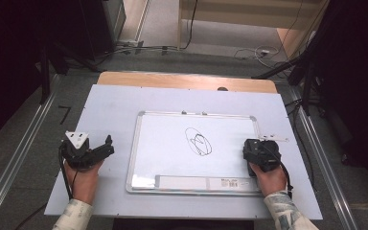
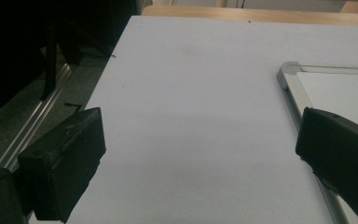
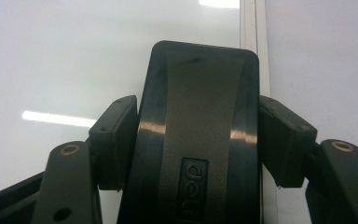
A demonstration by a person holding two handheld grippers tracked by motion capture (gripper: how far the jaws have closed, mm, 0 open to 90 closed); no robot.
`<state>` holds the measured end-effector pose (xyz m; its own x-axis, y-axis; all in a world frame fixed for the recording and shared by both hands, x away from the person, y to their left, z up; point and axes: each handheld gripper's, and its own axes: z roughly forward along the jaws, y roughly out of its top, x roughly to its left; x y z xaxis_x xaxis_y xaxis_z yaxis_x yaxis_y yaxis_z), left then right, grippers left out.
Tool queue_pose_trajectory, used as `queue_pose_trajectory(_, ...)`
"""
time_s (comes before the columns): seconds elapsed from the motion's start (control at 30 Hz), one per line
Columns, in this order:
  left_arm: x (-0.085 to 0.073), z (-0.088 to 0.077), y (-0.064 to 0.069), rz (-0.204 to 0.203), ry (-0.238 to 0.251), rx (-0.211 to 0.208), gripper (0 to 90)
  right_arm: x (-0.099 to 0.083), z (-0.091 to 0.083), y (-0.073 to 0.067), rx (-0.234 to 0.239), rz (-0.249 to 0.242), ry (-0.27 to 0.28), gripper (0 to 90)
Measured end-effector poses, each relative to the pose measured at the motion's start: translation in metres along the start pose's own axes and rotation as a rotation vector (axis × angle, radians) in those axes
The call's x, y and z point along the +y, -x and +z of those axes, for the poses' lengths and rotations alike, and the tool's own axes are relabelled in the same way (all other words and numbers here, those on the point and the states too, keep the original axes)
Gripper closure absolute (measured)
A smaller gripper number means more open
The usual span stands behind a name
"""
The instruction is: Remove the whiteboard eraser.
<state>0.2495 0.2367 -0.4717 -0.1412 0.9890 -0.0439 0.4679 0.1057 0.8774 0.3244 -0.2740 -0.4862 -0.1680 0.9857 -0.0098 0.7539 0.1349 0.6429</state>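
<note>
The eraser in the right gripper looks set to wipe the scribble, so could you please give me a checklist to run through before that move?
1. Right gripper shut on the eraser: ok, jaws press both its sides.
2. Eraser over the whiteboard: ok, at its right edge by the frame.
3. Scribble present and unobstructed: ok, nothing lies between it and the eraser.
4. Left gripper out of the wiping path: ok, open, beside the board's left frame.
5. Eraser's felt face touching the board: cannot tell.
</note>
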Motion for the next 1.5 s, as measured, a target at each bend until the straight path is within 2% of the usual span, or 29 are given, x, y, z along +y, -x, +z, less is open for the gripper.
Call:
queue_pose_trajectory(0.1,0.000,0.000,-0.001,-0.002,-0.003,0.000,1.8,0.000,0.000,0.000,0.004,-0.016,0.005,33.7)
queue_pose_trajectory(0.23,0.000,0.000,-0.001,-0.005,-0.007,-0.002,1.8,-0.002,-0.001,0.000,0.028,-0.012,0.012,36.5)
queue_pose_trajectory(0.83,-0.001,0.000,-0.003,-0.020,-0.013,-0.003,1.8,-0.001,-0.003,0.001,0.024,-0.017,0.010,36.8)
queue_pose_trajectory(0.97,-0.001,0.000,-0.004,-0.020,-0.015,-0.003,1.9,0.003,-0.014,0.004,0.040,0.002,0.063,36.7)
queue_pose_trajectory(1.07,-0.001,0.001,-0.004,-0.018,-0.018,-0.003,1.8,0.003,-0.021,0.003,0.057,0.007,0.082,36.7)
queue_pose_trajectory(1.5,-0.002,0.001,-0.003,-0.015,-0.023,0.002,1.8,0.011,-0.021,0.000,0.076,-0.013,0.098,36.6)
